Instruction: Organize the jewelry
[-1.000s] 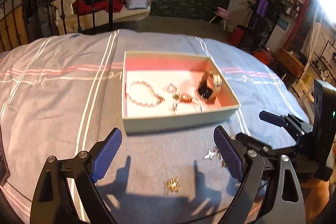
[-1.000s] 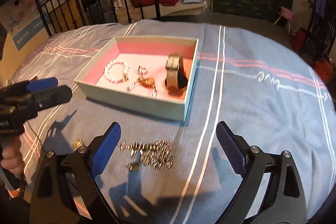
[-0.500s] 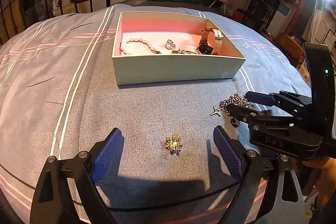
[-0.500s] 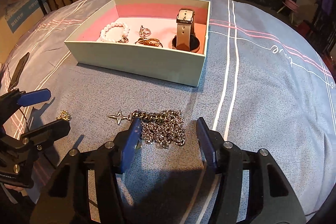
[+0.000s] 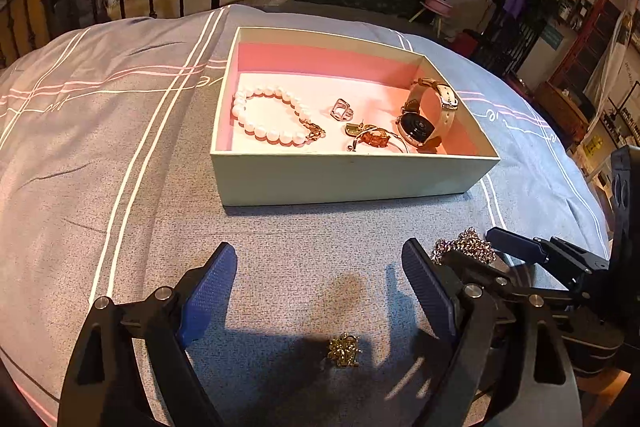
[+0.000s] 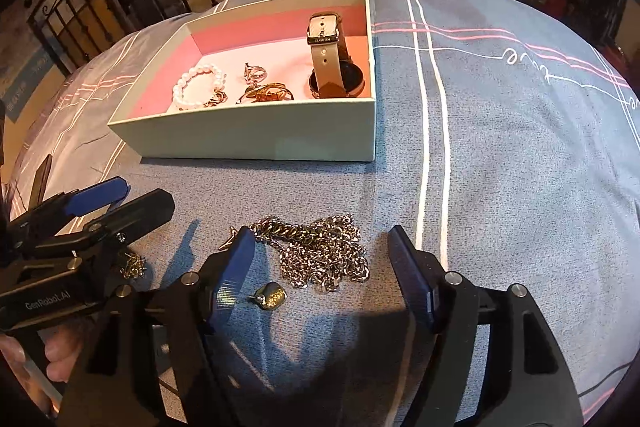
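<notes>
My left gripper [image 5: 320, 291] hangs low over the bed [image 5: 100, 155], its fingers spread wide with nothing between the blue pads [image 5: 208, 291]. Just below the gap, on the grey bedspread, lies a small gold brooch [image 5: 344, 350], apart from both pads. My right gripper [image 6: 324, 267] is also spread apart and holds nothing; it sits around the near edge of a heaped silver chain [image 6: 324, 251], which lies on the bedspread between the fingers. The left finger covers part of the chain's star-shaped end. A small gold pendant [image 6: 271, 295] lies just beside the chain, close to my left finger, though I cannot tell whether it touches the pad.

Beyond both grippers stands the pale green box [image 5: 340, 179] with its pink lining, open at the top. Inside it, a pearl bracelet [image 5: 272, 119] lies at the left, a small silver ring [image 5: 342, 110] near the middle, an amber-coloured piece [image 5: 372, 138] beside that, and a beige-strapped watch [image 5: 426, 115] stands on edge against the right wall. From the right wrist view, the left gripper shows at the left edge, with the brooch partly hidden under it.
</notes>
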{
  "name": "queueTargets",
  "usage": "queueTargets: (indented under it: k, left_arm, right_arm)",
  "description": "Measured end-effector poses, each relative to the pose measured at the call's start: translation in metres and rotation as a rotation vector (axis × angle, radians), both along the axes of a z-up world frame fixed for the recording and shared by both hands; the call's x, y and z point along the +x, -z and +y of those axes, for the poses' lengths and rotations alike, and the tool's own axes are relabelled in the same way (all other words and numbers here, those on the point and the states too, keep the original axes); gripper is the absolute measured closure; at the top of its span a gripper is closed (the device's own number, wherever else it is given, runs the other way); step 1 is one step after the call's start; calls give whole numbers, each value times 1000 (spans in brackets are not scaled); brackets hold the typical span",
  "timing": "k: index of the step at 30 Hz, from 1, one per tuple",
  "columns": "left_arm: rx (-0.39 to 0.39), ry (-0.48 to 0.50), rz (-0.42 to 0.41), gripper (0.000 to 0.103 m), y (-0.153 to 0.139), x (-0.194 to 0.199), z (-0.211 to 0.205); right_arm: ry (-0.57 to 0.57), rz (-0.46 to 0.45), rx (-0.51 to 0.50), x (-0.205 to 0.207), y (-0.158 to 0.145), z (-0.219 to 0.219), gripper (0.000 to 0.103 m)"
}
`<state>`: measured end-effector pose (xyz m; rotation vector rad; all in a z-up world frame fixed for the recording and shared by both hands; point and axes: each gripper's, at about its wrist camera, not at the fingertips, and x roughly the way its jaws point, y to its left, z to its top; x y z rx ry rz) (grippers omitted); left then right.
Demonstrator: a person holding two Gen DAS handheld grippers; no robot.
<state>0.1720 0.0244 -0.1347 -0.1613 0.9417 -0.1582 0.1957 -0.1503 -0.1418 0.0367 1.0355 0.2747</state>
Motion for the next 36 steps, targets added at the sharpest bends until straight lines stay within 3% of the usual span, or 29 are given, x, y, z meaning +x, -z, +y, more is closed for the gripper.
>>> queueTargets:
  k: [2,4,7,9,10,11,13,15,17,30,36]
  left_arm:
    - [-21,-24,2,21,2,-3,6]
    - [-39,-36,4,21,3,-5,10]
    - [-32,-30,0,21,3,-6,8]
    - [-25,-27,0,21,3,-5,5]
    - [-18,-27,1,23,3,-4,4]
    - [-8,-22,3,30,3,-3,2]
    - [29,-11,9,49,3,0,-3]
    - [83,4,18,86,2,3,-8]
    - [94,23,13,96,0,3,-11]
    - [94,55,-77,97,-37,-8,-20]
    - [85,86,-141,97,-67,-4,-28]
  right_arm:
    - [-46,-3,-53,-2,3,13,18]
    - [-71,-19,-107,-3,5,23,17]
    - [-73,-22,-79,-3,5,19,22]
    - [-74,-46,-77,-4,1,17,51]
    - [-88,-51,-69,-5,0,17,60]
    - [-107,-44,-45,-6,-1,16,81]
    - [-117,-43,-27,-7,-2,14,83]
    - [-126,-46,6,-8,-3,12,84]
    - [-128,-62,47,-11,-9,8,86]
    - [-147,-167,160,-23,-60,-8,86]
    - [-198,-261,120,-22,-104,-13,86]
